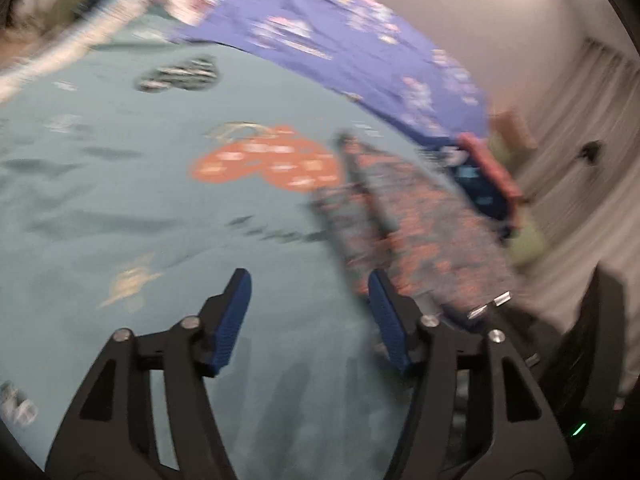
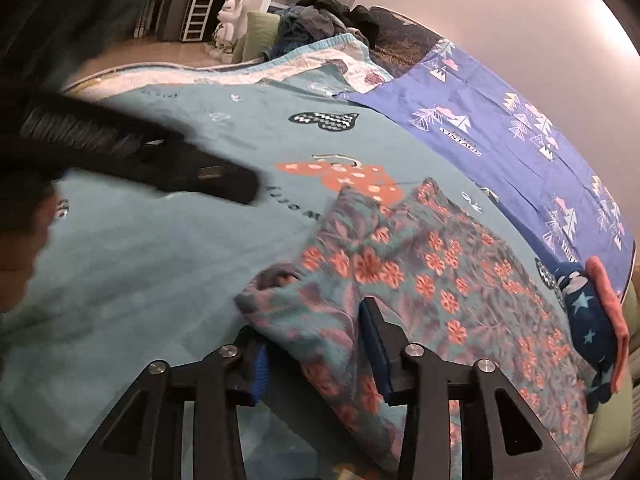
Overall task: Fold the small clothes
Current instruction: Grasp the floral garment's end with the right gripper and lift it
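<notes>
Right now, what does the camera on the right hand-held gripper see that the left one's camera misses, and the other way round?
Only the right view shows the right hand-held gripper with the floral garment between its fingers, a clothes pile and a white figurine behind the bed.

Only the left view shows the left hand-held gripper, open over bare sheet, and a curtain.

Both show the teal sheet, its orange heart print, the purple pillowcase and the navy star-print item.

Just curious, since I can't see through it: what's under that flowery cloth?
The flowery cloth lies on a teal sheet with an orange printed shape partly tucked beneath its far edge. Whatever else lies under it is covered.
</notes>
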`<control>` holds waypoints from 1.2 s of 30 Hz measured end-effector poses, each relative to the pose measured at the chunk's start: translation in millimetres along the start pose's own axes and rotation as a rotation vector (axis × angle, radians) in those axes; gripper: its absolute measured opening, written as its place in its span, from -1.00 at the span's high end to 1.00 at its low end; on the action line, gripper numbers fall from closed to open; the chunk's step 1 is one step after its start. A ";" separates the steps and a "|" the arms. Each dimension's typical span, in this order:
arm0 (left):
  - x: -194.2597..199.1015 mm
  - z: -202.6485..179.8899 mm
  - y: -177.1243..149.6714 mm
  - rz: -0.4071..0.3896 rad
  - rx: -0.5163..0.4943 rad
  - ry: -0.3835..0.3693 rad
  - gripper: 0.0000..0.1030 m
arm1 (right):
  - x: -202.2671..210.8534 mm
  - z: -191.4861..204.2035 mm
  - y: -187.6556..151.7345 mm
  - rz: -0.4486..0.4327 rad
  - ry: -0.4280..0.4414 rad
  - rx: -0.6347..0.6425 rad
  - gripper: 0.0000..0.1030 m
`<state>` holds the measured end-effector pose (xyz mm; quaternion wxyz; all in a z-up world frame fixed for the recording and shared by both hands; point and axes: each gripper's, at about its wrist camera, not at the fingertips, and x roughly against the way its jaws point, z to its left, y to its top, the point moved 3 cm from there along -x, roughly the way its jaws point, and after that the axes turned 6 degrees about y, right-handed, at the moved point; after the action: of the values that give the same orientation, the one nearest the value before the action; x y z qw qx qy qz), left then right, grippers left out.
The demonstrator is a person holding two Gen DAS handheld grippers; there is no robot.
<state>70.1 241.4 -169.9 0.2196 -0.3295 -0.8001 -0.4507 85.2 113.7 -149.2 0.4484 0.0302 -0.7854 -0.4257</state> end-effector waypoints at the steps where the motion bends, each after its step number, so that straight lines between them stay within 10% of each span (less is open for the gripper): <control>1: -11.5 -3.2 6.8 0.030 0.018 -0.060 -0.24 | 2.7 -2.5 1.0 -0.010 0.007 -0.032 0.46; 8: -84.6 -29.1 33.8 0.169 0.026 -0.184 -0.24 | 13.4 -14.9 1.1 -0.046 0.055 -0.181 0.72; 10: -92.4 -34.1 41.5 0.189 0.044 -0.204 -0.06 | 15.6 -16.0 1.2 -0.054 0.064 -0.213 0.73; 12: -102.7 -41.3 47.9 0.222 0.042 -0.180 0.68 | 18.1 -17.7 2.5 -0.062 0.071 -0.235 0.73; 15: -108.6 -55.0 56.2 0.219 0.003 -0.101 0.80 | 22.1 -22.8 3.9 -0.074 0.089 -0.271 0.74; 36: -85.2 -166.0 101.2 0.187 -0.157 -0.025 0.84 | 96.5 -106.5 -14.4 -0.284 0.119 -0.578 0.82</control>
<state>211.0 107.7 -84.3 0.2243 -0.4244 -0.7309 -0.4852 100.5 -5.2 -68.7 0.4196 0.0358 -0.5923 -0.6869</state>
